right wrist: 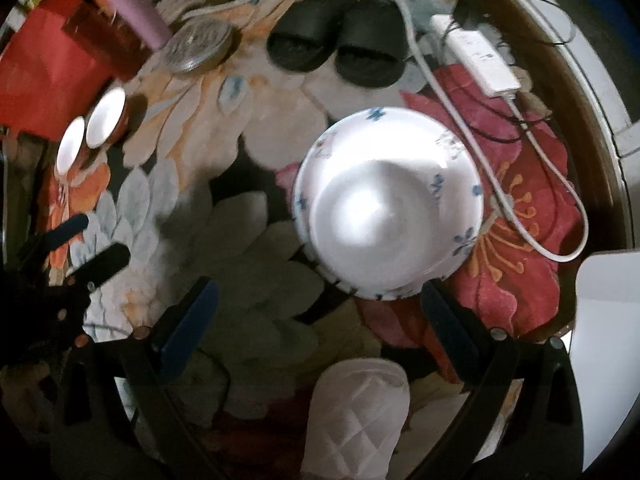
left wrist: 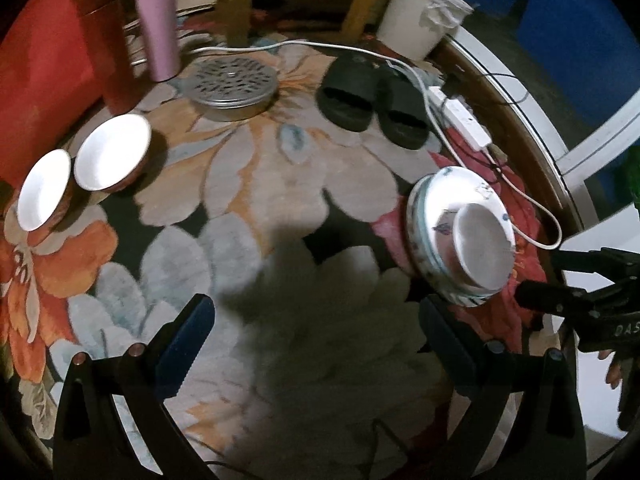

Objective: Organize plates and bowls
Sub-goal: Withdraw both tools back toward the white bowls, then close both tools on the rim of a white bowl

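A stack of white plates with blue flower marks (left wrist: 436,200) lies on the floral rug, with a white bowl (left wrist: 484,248) on top; the stack also shows in the right wrist view (right wrist: 400,140) with the bowl (right wrist: 376,216). Two brown bowls with white insides (left wrist: 112,152) (left wrist: 44,188) sit side by side at the left (right wrist: 106,118) (right wrist: 70,146). My left gripper (left wrist: 316,340) is open and empty above the rug, left of the stack. My right gripper (right wrist: 320,320) is open and empty, just in front of the stack.
A perforated metal lid (left wrist: 232,80), black slippers (left wrist: 372,96), a pink tumbler (left wrist: 158,20), a white power strip with cables (left wrist: 464,116) and a white bin (left wrist: 420,16) lie at the back. A red box (left wrist: 40,64) stands left. A white quilted slipper (right wrist: 356,416) lies near.
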The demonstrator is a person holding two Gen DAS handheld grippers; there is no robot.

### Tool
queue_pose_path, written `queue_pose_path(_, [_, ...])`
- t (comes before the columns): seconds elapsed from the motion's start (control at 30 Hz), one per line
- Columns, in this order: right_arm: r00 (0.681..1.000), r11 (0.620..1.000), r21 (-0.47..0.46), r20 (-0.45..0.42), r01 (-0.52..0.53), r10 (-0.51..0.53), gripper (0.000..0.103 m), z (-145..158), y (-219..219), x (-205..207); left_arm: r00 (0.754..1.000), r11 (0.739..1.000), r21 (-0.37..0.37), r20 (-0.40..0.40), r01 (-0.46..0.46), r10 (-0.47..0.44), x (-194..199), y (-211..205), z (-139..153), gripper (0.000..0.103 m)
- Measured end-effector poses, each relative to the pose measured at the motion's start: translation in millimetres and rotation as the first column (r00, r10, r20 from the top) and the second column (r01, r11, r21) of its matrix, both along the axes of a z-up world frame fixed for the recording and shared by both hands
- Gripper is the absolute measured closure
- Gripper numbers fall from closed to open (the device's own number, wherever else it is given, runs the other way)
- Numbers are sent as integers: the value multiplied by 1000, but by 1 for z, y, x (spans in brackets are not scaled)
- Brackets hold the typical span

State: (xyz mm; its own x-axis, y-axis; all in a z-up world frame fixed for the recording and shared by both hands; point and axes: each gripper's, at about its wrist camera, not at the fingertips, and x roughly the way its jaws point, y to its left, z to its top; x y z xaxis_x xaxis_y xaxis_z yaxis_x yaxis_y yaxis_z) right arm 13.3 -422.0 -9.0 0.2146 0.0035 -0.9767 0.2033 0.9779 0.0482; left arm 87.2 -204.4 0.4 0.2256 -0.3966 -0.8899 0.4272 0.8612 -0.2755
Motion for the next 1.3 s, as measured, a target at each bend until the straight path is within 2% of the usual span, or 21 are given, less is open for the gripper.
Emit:
queue_pose_path(0.1, [998, 999, 6, -58, -33, 34, 1, 0, 16, 10, 999, 999, -6, -8, -37, 37, 6, 22, -2, 1])
queue_pose_path(0.4, [993, 996, 36, -73, -86, 89, 1, 6, 67, 51, 986, 986, 5, -27, -166, 166, 28, 89, -12, 1])
queue_pose_path(0.57, [987, 988, 38, -55, -147, 149, 1, -2, 104, 81, 963, 965, 5, -49, -264, 263, 39, 135, -19, 1])
queue_pose_path(0.77, [985, 983, 81, -47, -165, 169, 1, -17, 150, 120, 934, 936, 17, -56, -352, 353, 49, 183, -27, 1])
queue_pose_path(0.83, [983, 979, 114, -47, -172, 178, 1, -25, 171, 134, 921, 923, 30, -61, -383, 385, 52, 200, -32, 1])
queue_pose_path(0.97, [980, 976, 114, -36, -188, 193, 1, -40, 206, 164, 890, 892, 39, -65, -450, 451, 57, 233, -37, 1])
queue_pose_path(1.1, [990, 985, 102, 32, -137, 134, 1, -57, 220, 205, 865, 868, 42, -70, -495, 497, 59, 260, -41, 1])
queue_pose_path(1.23, [998, 986, 160, 61, -44, 34, 3, -75, 217, 233, 851, 853, 51, -64, -519, 522, 60, 280, -48, 1])
queue_pose_path(1.3, [998, 983, 184, 66, -20, 8, 15, -87, 218, 248, 847, 849, 56, -61, -525, 528, 60, 285, -51, 1])
